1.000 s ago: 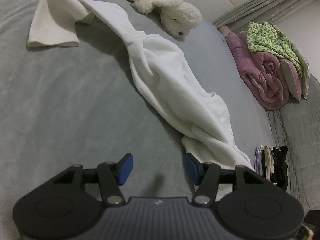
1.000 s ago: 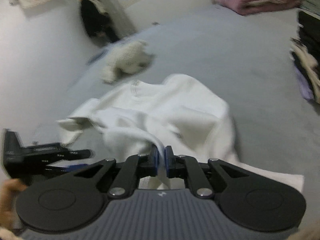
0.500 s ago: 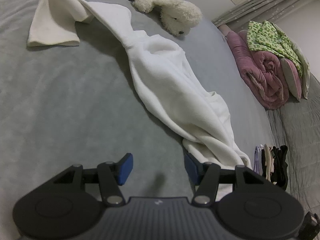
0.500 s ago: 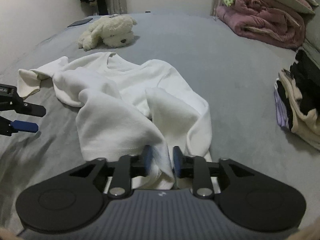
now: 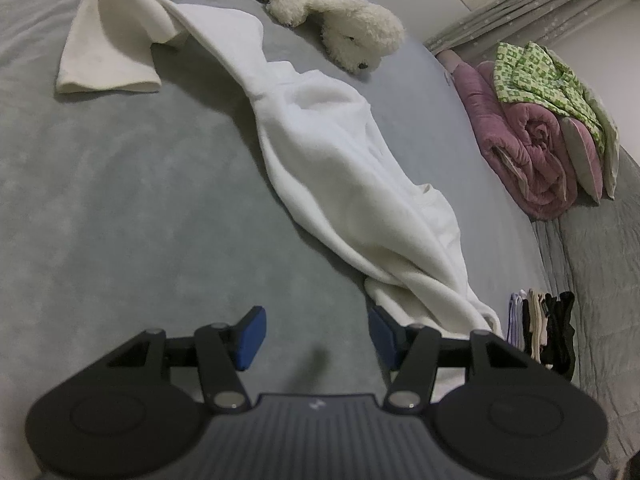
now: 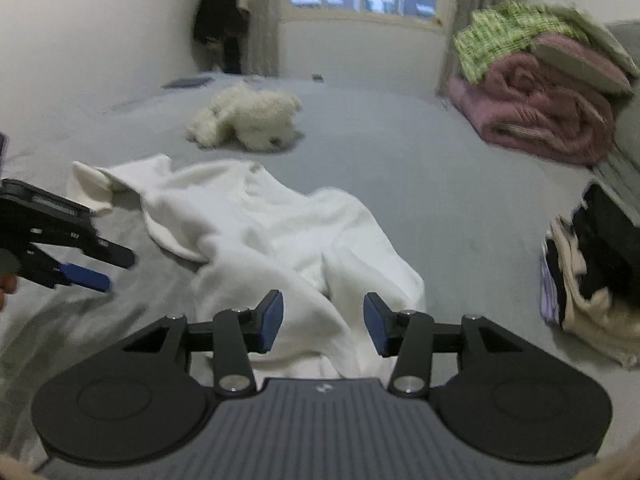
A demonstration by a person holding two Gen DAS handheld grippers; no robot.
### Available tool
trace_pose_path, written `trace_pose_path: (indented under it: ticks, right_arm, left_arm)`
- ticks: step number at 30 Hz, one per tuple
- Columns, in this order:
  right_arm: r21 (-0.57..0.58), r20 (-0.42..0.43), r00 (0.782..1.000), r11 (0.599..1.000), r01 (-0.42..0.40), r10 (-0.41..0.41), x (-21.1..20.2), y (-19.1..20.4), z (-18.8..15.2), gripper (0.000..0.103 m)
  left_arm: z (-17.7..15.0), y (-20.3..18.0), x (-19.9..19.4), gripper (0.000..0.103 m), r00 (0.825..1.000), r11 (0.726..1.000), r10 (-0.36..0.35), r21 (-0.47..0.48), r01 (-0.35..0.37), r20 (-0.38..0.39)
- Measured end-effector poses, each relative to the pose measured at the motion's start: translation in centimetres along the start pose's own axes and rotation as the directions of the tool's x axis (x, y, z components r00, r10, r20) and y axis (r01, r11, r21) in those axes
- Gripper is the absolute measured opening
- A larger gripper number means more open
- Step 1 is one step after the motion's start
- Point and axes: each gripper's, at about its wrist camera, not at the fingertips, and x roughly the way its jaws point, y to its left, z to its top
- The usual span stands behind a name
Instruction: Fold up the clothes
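Right gripper [image 6: 323,326] now spread wide, nothing between its pads; half a second ago it was pinching the white sweatshirt [image 6: 256,236]. The sweatshirt lies crumpled on the grey bedcover [image 5: 120,208]. Left gripper [image 5: 316,336] unchanged: wide apart, empty, beside the garment's near end.

Both tongs, left [image 5: 316,336] and right [image 6: 323,322]: black linkage arms, silver pivot screws, blue rubber pads [image 6: 271,320], ribbed grey housing with small white logo, round black discs either side.
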Motion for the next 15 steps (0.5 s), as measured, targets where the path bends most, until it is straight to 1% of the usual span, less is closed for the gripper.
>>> trace_pose_path:
  ticks: [1,3,6,12,15]
  right_arm:
    - [-0.014,0.015,1.0,1.0,-0.017,0.018,-0.3,0.3,0.1,0.049]
    - [-0.051,0.029,0.995,0.995,-0.089,0.091,-0.9,1.3,0.1,0.049]
    - [-0.085,0.017,0.986,0.983,-0.166,0.168,-0.8,2.4,0.0,0.049]
    - [-0.14,-0.043,0.977,0.967,-0.214,0.21,0.7,4.3,-0.5,0.049]
    - [-0.155,-0.081,0.973,0.962,-0.226,0.216,1.7,5.0,-0.8,0.049]
  left_arm:
    - [0.0,-0.1,0.0,0.058,1.0,1.0,0.001,0.001,-0.001,-0.001]
    - [-0.1,-0.2,0.1,0.058,1.0,1.0,0.001,0.002,-0.001,0.0]
    - [-0.1,-0.2,0.1,0.058,1.0,1.0,0.001,0.002,-0.001,-0.001]
    - [-0.2,-0.3,0.4,0.058,1.0,1.0,-0.002,0.0,0.002,-0.008]
    - [-0.2,-0.3,0.6,0.058,1.0,1.0,-0.003,-0.002,0.003,-0.012]
